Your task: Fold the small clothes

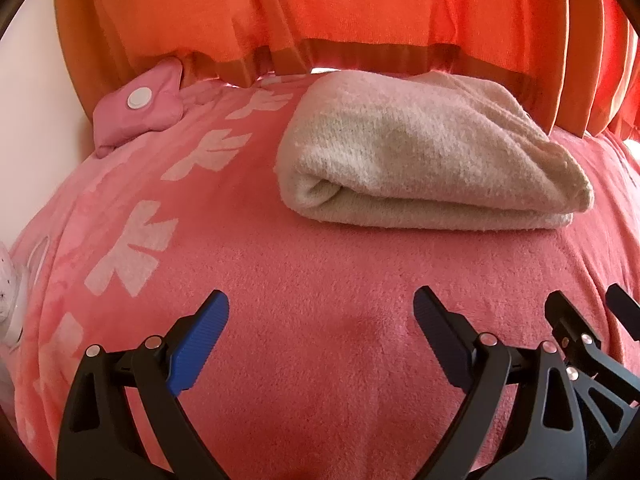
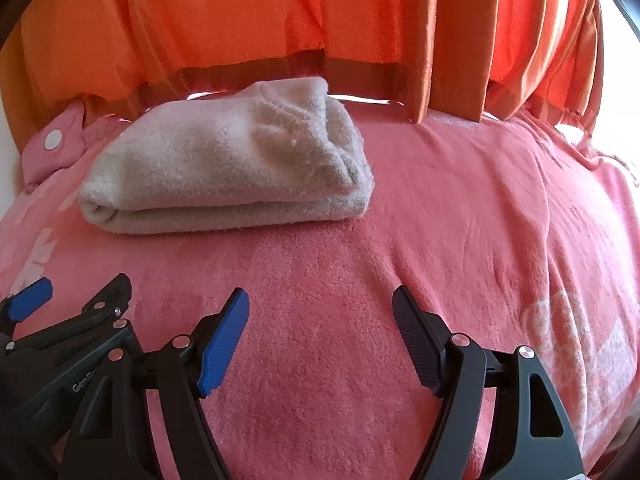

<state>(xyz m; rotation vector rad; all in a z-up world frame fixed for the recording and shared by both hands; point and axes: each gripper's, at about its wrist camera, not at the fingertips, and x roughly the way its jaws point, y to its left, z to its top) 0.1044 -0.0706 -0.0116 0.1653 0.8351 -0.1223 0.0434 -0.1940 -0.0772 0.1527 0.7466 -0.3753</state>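
My left gripper (image 1: 320, 316) and right gripper (image 2: 320, 312) both stood wide apart, holding nothing, side by side over the pink blanket (image 1: 320, 360). The beige garment (image 1: 424, 152) lay folded at the far side, apart from both. I judged the fold complete; any further step called for squaring its near edge without dragging the blanket.

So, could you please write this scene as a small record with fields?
surface: pink towel-like cover with pale flower prints
garment: beige fleecy cloth, folded, lying on the cover
left gripper: open, holding nothing, short of the cloth
right gripper: open, holding nothing, short of the cloth
behind: orange curtain
far left: pink pouch with a white round button
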